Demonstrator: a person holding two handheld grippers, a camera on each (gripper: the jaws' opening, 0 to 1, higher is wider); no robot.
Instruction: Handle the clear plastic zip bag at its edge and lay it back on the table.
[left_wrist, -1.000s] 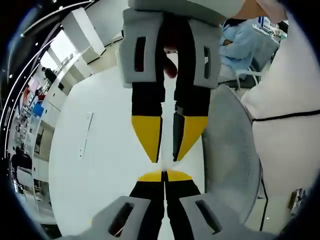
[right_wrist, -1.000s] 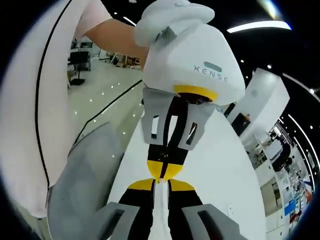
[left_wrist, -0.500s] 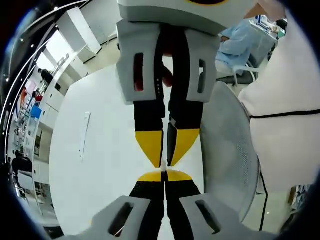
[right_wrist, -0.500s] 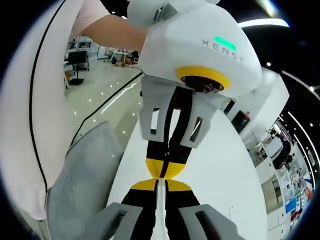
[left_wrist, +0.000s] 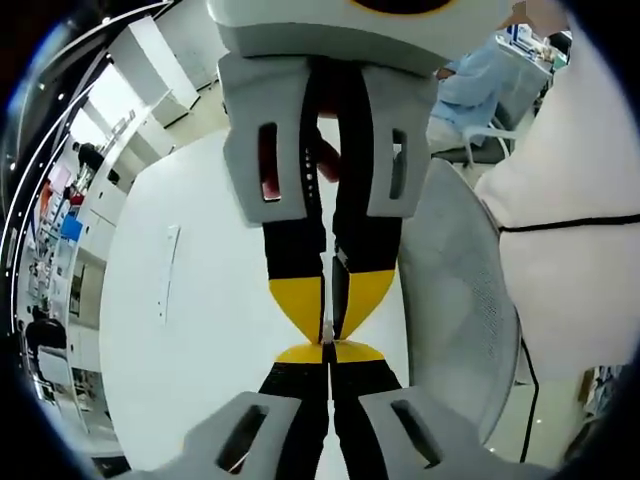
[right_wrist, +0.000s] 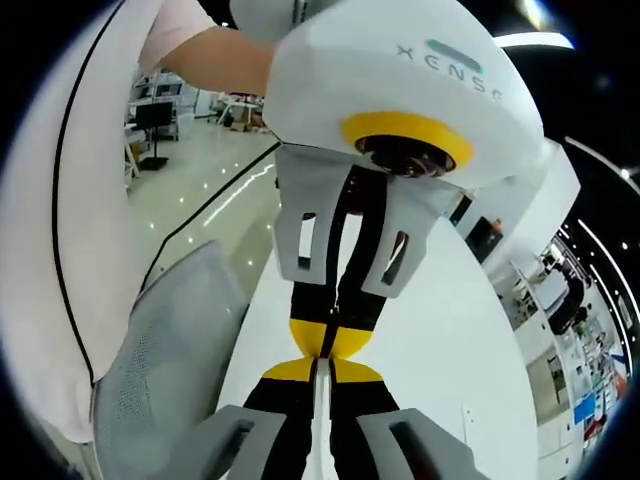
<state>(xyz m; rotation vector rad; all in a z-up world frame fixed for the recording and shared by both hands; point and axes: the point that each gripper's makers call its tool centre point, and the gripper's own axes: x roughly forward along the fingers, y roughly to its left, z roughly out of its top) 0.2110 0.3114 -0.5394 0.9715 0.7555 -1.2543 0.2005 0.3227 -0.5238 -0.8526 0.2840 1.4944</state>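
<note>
1. The left gripper (left_wrist: 328, 352) has its jaws pressed together on a thin clear edge of the zip bag (left_wrist: 326, 325).
2. The right gripper (right_wrist: 320, 366) pinches the same bag edge, tip to tip with the left gripper.
3. The white table (left_wrist: 200, 330) lies beyond both grippers.
4. A grey mesh chair (left_wrist: 460, 300) stands right of the left gripper.

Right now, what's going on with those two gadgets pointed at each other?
A person holds a hand-held gripper in each hand, tip to tip above a white table. The left hand-held gripper and the right hand-held gripper both look shut on the thin edge of a clear plastic zip bag, barely visible between them. A grey mesh chair stands beside the table.
</note>
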